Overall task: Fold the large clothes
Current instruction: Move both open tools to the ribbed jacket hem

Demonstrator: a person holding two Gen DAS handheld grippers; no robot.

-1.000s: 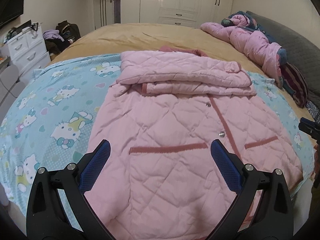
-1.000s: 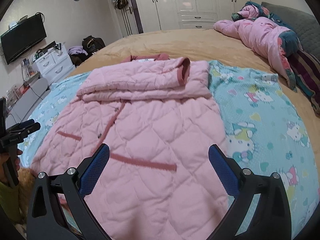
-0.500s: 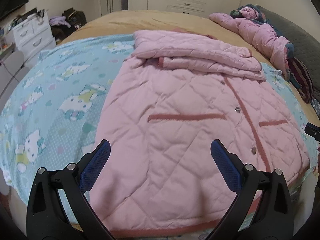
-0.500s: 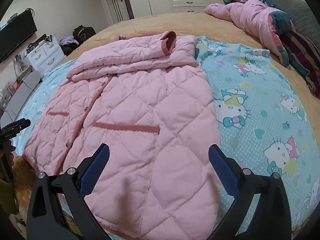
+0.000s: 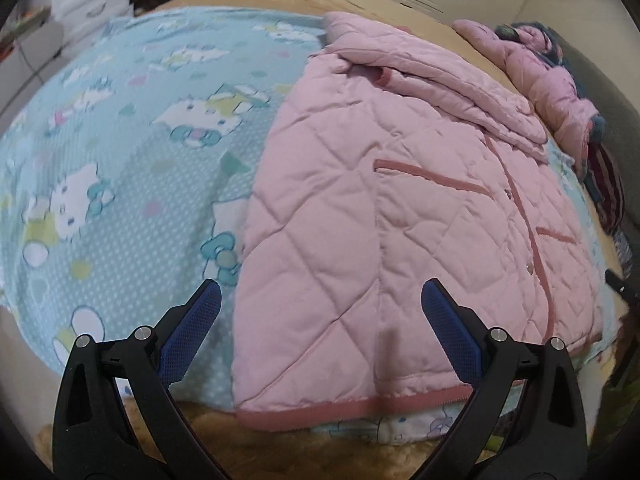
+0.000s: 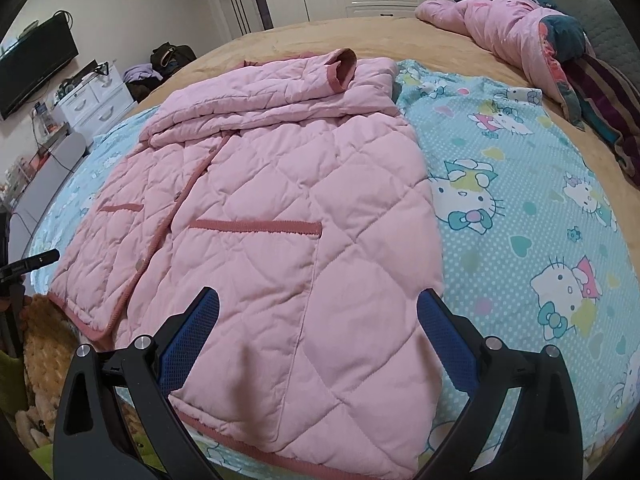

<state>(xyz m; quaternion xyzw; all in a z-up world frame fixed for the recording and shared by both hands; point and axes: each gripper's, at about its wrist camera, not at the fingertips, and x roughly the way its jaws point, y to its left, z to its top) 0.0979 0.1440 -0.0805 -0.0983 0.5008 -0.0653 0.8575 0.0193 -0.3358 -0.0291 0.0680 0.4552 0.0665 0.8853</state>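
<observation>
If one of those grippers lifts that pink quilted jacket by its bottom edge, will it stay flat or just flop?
The jacket would probably flop: its sleeves already lie folded and creased. The puffy quilting suggests it is light for its size but bulky. The hem looks thick enough to pinch, though the fabric may slip.

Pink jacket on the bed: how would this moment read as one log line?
jacket: flat on sheet, sleeves folded across top | left gripper: open, above hem | right gripper: open, above hem | nothing held

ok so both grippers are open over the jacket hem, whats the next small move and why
Probably lower both and pinch the hem: the left gripper and right gripper hover open above the pink jacket, whose sleeves are already folded across the top.
</observation>
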